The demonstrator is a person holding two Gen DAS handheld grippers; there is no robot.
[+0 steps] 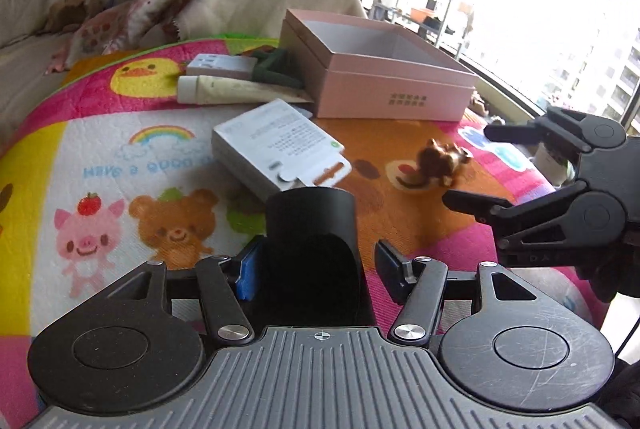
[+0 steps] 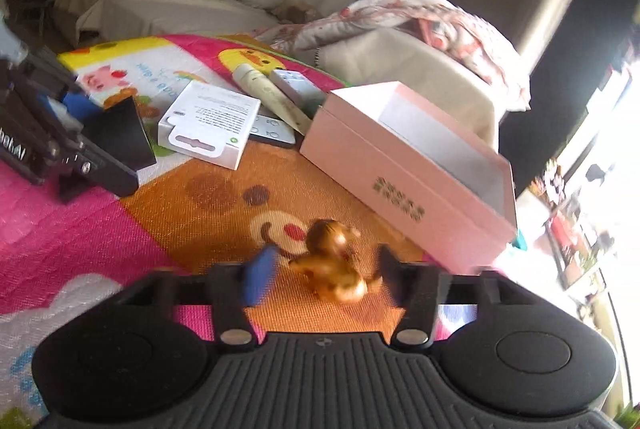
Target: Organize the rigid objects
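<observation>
bare mat ahead, pink box blocking right

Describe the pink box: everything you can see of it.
The pink box is a rectangular, rigid-looking cardboard box with pale pink outer walls, a white inside and a small block of dark printed characters on one long side. A seam runs around the walls below the rim. It has no lid on and looks empty as far as its inside shows. It sits flat on the colourful cartoon mat. A cream tube and a flat item lie close against one end; contact is unclear. Neither gripper touches it.
</observation>
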